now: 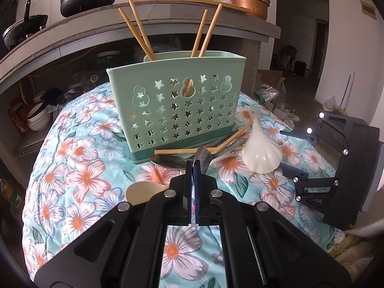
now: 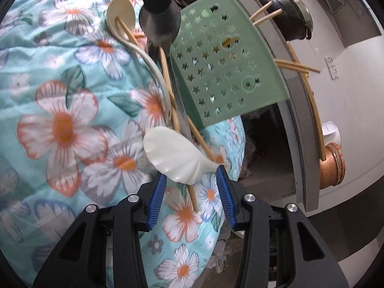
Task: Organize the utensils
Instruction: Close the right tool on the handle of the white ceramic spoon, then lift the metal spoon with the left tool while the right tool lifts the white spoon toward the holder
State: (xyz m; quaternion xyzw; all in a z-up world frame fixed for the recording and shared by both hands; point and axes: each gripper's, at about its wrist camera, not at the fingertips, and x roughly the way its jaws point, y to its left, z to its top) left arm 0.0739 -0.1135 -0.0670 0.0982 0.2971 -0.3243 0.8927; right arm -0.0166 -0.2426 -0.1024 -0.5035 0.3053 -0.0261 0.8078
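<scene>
Floral cloth (image 1: 79, 182) covers table; grey shelf (image 1: 72, 36) behind.

A grey concrete shelf (image 1: 148, 27) curves across the upper frame, white walls (image 1: 348, 48) and a dark doorway (image 1: 320, 40) at right.
</scene>
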